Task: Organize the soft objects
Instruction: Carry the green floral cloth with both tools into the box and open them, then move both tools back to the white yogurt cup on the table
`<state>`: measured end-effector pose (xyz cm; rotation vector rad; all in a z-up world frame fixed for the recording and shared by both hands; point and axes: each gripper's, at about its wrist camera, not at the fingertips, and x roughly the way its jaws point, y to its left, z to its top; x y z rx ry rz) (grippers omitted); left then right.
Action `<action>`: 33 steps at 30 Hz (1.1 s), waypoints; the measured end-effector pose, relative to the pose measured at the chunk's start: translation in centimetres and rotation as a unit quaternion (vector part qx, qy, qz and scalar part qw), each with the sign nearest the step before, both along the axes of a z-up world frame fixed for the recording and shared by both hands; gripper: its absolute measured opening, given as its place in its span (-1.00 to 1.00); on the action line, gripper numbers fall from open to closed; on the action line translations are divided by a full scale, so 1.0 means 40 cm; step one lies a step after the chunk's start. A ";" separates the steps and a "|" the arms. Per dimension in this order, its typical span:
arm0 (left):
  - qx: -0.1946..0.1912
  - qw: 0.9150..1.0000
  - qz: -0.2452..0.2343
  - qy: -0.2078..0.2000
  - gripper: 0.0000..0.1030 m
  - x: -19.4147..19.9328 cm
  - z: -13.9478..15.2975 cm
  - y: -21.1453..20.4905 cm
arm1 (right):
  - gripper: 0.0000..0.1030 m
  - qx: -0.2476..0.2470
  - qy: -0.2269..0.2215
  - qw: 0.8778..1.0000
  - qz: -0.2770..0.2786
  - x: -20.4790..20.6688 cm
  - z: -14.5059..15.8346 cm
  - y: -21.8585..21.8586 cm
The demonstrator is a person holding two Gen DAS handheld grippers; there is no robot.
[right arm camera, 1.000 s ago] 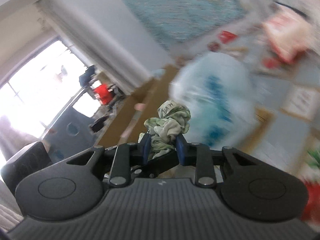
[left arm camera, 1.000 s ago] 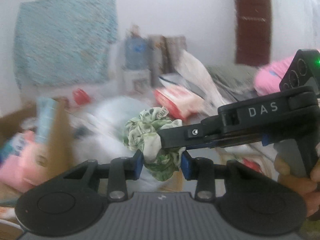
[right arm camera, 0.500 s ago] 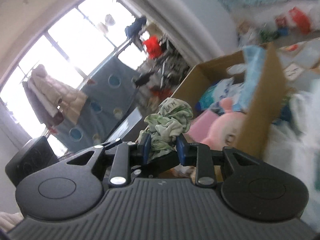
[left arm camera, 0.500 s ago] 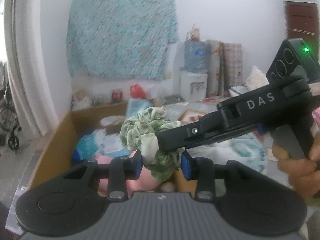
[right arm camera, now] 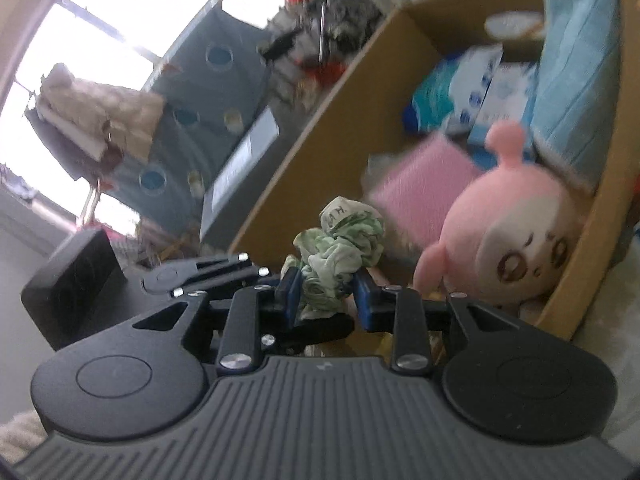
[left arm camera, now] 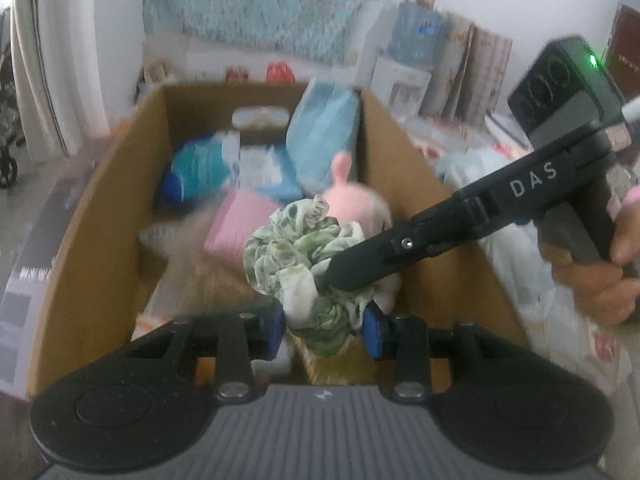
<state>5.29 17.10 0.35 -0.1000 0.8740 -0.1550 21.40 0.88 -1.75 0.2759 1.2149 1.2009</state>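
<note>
A green-and-white fabric scrunchie (left arm camera: 304, 256) is held by both grippers just above the near end of an open cardboard box (left arm camera: 100, 216). My left gripper (left arm camera: 324, 326) is shut on its lower part. My right gripper (right arm camera: 328, 292) is shut on its other side; its black fingers (left arm camera: 360, 264) reach in from the right in the left wrist view. The scrunchie also shows in the right wrist view (right arm camera: 340, 240). The box (right arm camera: 320, 120) holds a pink plush toy (right arm camera: 508, 232), a pink pad (left arm camera: 236, 224) and blue packs (left arm camera: 320, 136).
White and patterned bags and papers (left arm camera: 480, 168) lie to the right of the box. A turquoise cloth (left arm camera: 260, 4) hangs on the back wall. A window with a blue hanging cloth (right arm camera: 192, 104) is at the left. A curtain (left arm camera: 52, 60) hangs left of the box.
Both grippers have carried the scrunchie leftward from over the cluttered pile to over the cardboard box, and the view has tilted down into it. Both stay shut on the scrunchie.
</note>
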 end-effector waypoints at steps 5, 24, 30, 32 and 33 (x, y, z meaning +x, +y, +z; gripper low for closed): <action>0.010 1.000 0.003 0.022 0.27 -0.029 -0.011 0.028 | -0.01 -0.046 0.006 0.998 0.038 -0.021 -0.012 0.038; -0.005 0.994 0.034 -0.107 0.83 -0.155 0.103 0.013 | 0.59 0.083 -0.004 0.993 -0.081 -0.051 0.090 -0.188; -0.030 0.982 -0.050 -0.181 0.95 -0.185 0.117 -0.158 | 0.69 0.159 -0.041 0.961 -0.221 -0.188 0.090 -0.490; -0.041 0.975 -0.095 -0.199 0.98 -0.181 0.108 -0.246 | 0.69 0.158 -0.059 0.945 -0.280 -0.248 0.081 -0.599; -0.046 0.971 -0.119 -0.201 0.98 -0.175 0.099 -0.289 | 0.69 0.153 -0.069 0.936 -0.309 -0.279 0.077 -0.652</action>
